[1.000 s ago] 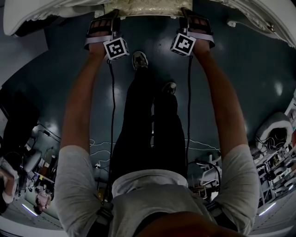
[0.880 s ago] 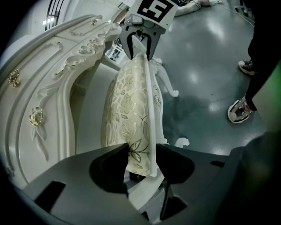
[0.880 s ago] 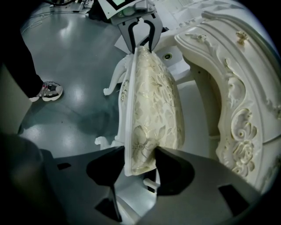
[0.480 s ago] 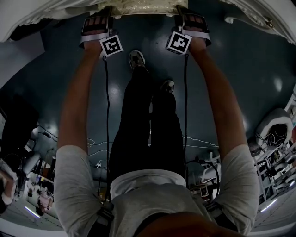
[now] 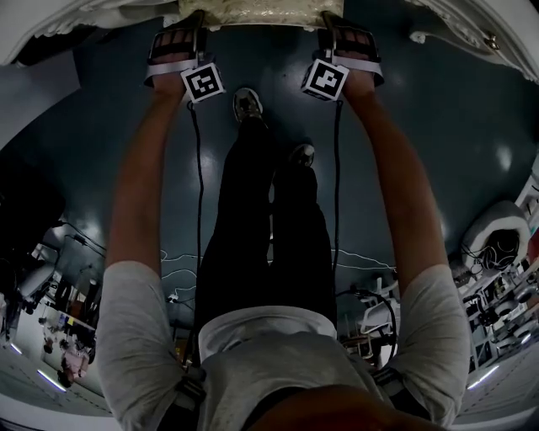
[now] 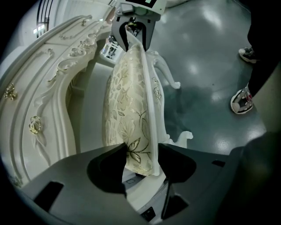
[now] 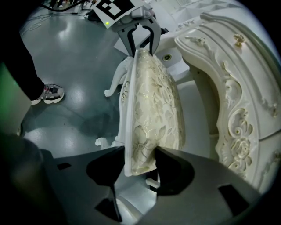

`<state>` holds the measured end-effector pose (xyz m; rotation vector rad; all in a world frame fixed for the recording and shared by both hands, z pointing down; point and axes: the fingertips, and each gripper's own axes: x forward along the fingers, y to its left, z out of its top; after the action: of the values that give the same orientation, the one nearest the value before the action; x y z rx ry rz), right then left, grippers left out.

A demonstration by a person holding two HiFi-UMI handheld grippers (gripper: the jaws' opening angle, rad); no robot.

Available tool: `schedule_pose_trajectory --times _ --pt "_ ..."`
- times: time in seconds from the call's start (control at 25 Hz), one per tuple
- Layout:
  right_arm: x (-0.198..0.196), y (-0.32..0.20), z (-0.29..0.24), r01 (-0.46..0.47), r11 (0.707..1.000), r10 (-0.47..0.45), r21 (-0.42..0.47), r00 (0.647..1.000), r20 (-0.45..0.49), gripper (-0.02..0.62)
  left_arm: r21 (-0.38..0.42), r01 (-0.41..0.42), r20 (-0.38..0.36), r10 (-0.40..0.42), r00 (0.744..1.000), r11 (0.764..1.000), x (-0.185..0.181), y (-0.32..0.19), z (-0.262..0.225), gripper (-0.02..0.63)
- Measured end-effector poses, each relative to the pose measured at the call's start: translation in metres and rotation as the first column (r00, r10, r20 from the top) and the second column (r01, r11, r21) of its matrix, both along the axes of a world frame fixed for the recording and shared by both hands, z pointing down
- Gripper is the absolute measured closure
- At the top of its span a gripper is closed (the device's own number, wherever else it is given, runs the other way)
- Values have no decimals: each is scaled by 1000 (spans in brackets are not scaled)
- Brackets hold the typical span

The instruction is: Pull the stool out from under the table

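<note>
The stool [image 5: 253,10], white-framed with a cream floral cushion, stands at the top edge of the head view. It lies between the two wings of the white carved table [image 5: 38,38]. My left gripper [image 5: 179,34] holds the seat's left end and my right gripper [image 5: 347,34] its right end. In the left gripper view the seat's edge [image 6: 131,101] sits between the jaws of my left gripper [image 6: 140,154]. Those jaws have just been closing and press on cushion and frame. My right gripper [image 7: 139,158] is likewise shut on the seat [image 7: 153,101].
The table's carved front [image 6: 48,79] [image 7: 237,88] runs close beside the stool. Curved stool legs [image 6: 167,72] [image 7: 115,81] rest on a dark glossy floor. The person's shoes [image 5: 248,103] stand just behind the stool. Cables and cluttered furniture [image 5: 501,244] lie farther back.
Both grippers and the stool sit slightly higher and further left in the head view. Each gripper stays on its end of the seat.
</note>
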<state>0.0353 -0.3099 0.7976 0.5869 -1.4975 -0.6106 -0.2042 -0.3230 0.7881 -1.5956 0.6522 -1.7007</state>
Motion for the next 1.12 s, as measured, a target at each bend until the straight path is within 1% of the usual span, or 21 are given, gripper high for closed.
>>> schedule_pose_trajectory --times 0.16,0.32,0.52,0.64,0.68,0.72,0.8,0.84,0.88,0.96,1.12 --pt "0 2 0 11 1000 -11 1 1000 -2 365 -28 13 -5 -14 1000 1000 0 7 3 377" --pt "0 11 -1 26 1000 -26 -9 1000 1 365 -31 24 -2 -25 1000 999 1 18 3 377" --pt "-1 20 -3 33 999 -33 -5 999 -3 365 -12 39 15 -39 999 999 -2 29 -3 377" --pt "0 25 -3 38 999 -38 -13 999 -11 365 -80 71 -28 -73 997 994 0 43 6 377" --pt "0 29 -3 40 999 -40 -16 999 -11 365 -87 74 -31 -77 997 993 1 48 7 379" --pt "1 33 -2 41 999 -41 -20 999 -11 365 -75 72 -21 -74 997 995 0 51 5 377" --pt "0 39 0 36 999 -36 -23 999 -13 365 -14 63 22 -62 998 998 -3 48 -3 379" --pt "0 39 0 33 999 -33 -22 999 -14 365 7 63 33 -63 997 998 -3 45 -6 379" --pt "0 40 -1 29 999 -30 -21 999 -15 365 4 70 27 -70 997 998 -2 45 -6 379" --pt "1 44 -1 23 1000 -24 -21 1000 -15 365 -37 84 1 -84 996 996 0 52 0 380" --pt "3 52 -2 16 1000 -17 -24 999 -30 367 -82 93 -31 -96 995 992 3 64 4 380"
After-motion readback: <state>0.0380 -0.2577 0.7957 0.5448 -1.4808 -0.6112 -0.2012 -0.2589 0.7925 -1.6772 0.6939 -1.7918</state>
